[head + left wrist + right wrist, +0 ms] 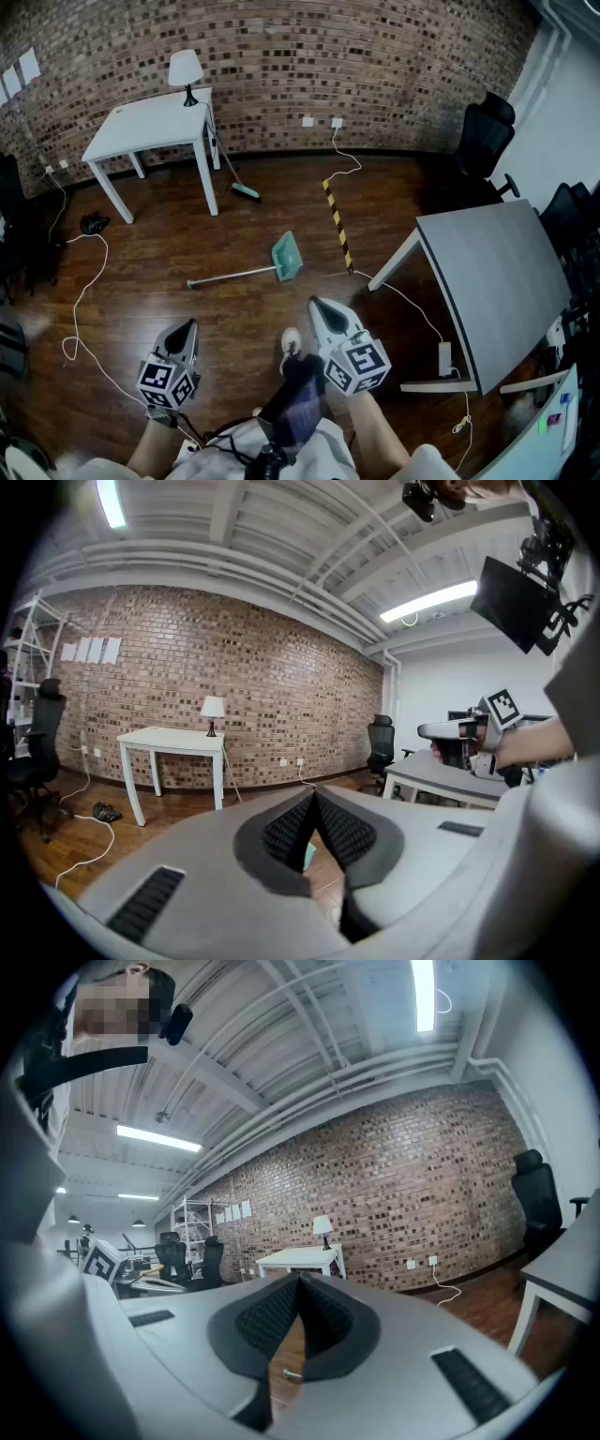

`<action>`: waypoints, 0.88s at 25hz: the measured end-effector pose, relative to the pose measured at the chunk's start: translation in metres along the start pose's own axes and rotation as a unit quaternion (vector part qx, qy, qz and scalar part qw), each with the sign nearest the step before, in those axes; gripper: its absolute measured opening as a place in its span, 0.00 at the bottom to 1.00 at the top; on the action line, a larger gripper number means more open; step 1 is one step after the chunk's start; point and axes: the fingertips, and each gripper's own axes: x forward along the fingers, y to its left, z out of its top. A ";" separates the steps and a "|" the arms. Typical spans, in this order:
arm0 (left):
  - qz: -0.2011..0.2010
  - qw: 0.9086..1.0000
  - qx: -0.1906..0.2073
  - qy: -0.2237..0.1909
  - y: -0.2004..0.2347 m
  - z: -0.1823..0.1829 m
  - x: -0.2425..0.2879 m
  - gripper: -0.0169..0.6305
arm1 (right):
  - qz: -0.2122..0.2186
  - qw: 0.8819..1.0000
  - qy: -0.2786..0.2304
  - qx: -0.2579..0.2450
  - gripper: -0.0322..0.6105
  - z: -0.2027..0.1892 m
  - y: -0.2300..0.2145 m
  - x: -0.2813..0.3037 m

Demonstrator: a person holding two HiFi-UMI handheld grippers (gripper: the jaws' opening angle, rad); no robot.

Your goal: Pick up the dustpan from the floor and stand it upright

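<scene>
A teal dustpan (288, 257) lies flat on the wooden floor mid-room, its long grey handle (232, 276) stretching to the left. A sliver of the teal dustpan (308, 857) shows below the jaw tips in the left gripper view. My left gripper (188, 325) hovers near the bottom left, well short of the handle, jaws shut and empty. My right gripper (315, 304) hangs just below the pan, apart from it, also shut with nothing held. In the left gripper view the left gripper (313, 794) has its pads meeting; the right gripper (299, 1279) likewise in its own view.
A white table (155, 127) with a lamp (185, 71) stands at the brick wall, a broom (240, 184) leaning by it. A grey desk (502, 281) fills the right. White cables (86, 281) and a yellow-black strip (337, 225) run over the floor. My shoe (292, 343) is below.
</scene>
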 end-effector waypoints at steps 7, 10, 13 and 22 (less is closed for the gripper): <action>0.019 0.998 0.046 -0.029 0.055 0.060 0.139 0.03 | 0.010 0.999 -0.029 -0.014 0.02 0.023 -0.097 0.125; 0.037 0.996 0.053 -0.059 0.080 0.109 0.191 0.03 | 0.037 0.999 -0.032 -0.017 0.02 0.051 -0.127 0.180; 0.040 0.992 0.088 -0.080 0.091 0.151 0.234 0.03 | 0.060 0.997 -0.034 -0.044 0.02 0.075 -0.151 0.221; 0.048 0.990 0.117 -0.064 0.129 0.191 0.300 0.03 | 0.073 0.993 -0.027 -0.087 0.02 0.109 -0.179 0.305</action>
